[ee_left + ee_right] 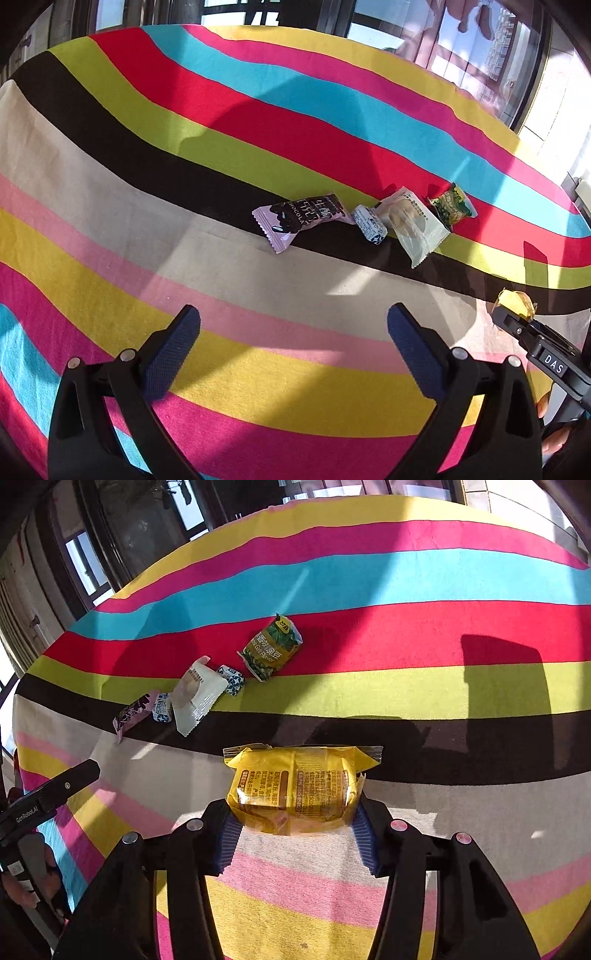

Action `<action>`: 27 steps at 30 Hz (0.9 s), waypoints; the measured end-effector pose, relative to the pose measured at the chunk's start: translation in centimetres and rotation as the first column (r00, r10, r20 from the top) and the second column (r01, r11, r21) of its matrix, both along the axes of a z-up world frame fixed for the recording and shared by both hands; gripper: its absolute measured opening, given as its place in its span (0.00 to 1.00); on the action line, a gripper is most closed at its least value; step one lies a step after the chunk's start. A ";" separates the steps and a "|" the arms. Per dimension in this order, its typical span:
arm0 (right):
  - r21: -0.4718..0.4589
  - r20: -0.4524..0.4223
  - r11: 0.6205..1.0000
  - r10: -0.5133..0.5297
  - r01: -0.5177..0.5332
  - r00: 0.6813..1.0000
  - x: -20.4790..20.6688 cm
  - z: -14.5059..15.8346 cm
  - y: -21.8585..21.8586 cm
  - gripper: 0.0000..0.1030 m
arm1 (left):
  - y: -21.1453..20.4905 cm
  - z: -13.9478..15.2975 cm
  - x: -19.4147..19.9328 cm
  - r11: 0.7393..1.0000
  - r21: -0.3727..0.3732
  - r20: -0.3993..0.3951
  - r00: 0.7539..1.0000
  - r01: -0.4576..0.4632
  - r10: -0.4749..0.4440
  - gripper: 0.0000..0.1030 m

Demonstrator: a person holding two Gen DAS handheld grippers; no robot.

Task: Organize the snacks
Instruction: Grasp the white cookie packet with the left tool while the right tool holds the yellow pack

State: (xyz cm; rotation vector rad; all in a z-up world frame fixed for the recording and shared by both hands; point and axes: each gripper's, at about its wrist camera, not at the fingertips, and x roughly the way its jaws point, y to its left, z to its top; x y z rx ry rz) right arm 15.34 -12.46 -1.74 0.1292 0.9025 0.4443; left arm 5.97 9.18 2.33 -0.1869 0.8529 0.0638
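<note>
From the left wrist, the left gripper (pixel 293 347) stands spread and empty above the striped tablecloth (pixel 110 206); a loose row of snacks lies ahead: a chocolate bar (pixel 301 219) in crinkly film, a small wrapped candy (pixel 370 224), a pale pillow pack (pixel 413 225), a green pea packet (pixel 453 204). From the right wrist, the right gripper (pixel 293 830) pinches a puffy yellow cake packet (pixel 293 788) by its sides. Setting it down beside the row probably needs a gentle squeeze, since the slick film can slip.

I see a cloth (pixel 424 686) striped yellow, magenta, cyan, red, lime, black, beige and pink, a yellow packet (pixel 295 786) with orange print, a green pouch (pixel 271 648), a pale wrapper (pixel 197 696), blue-white candies (pixel 232 679) and a lilac-and-black chocolate bar (pixel 301 218).
</note>
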 end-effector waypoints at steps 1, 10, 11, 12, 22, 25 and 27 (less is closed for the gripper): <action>0.000 0.000 1.000 0.001 -0.001 1.000 0.0 0.0 0.1 0.50 | -1.5 0.7 1.1 0.997 0.045 0.031 0.997 0.064 -0.065 0.98; 0.012 -0.003 1.000 0.003 -0.003 1.000 -0.2 -0.1 0.1 0.51 | -9.8 -1.8 10.3 0.796 0.322 -0.140 0.857 0.513 -0.496 0.98; 0.010 -0.003 1.000 0.004 -0.004 1.000 -0.2 -0.1 0.2 0.51 | -9.6 -1.8 10.7 0.803 0.298 -0.131 0.855 0.517 -0.502 0.98; 0.005 -0.002 1.000 0.005 -0.005 1.000 -0.2 0.0 0.2 0.51 | -9.4 -1.7 11.1 0.811 0.272 -0.122 0.855 0.518 -0.504 0.98; 0.020 -0.007 1.000 0.008 -0.008 1.000 -0.2 0.0 0.0 0.52 | -7.7 -1.5 10.9 0.834 0.167 -0.081 0.850 0.526 -0.520 0.28; 0.028 -0.008 1.000 0.008 -0.008 1.000 -0.1 0.0 -0.1 0.52 | -7.9 -0.6 7.1 0.821 0.242 -0.029 0.849 0.518 -0.527 0.28; 0.030 -0.008 1.000 0.008 -0.008 1.000 0.0 0.0 -0.1 0.52 | -7.3 0.3 3.9 0.834 0.259 0.024 0.859 0.488 -0.511 0.28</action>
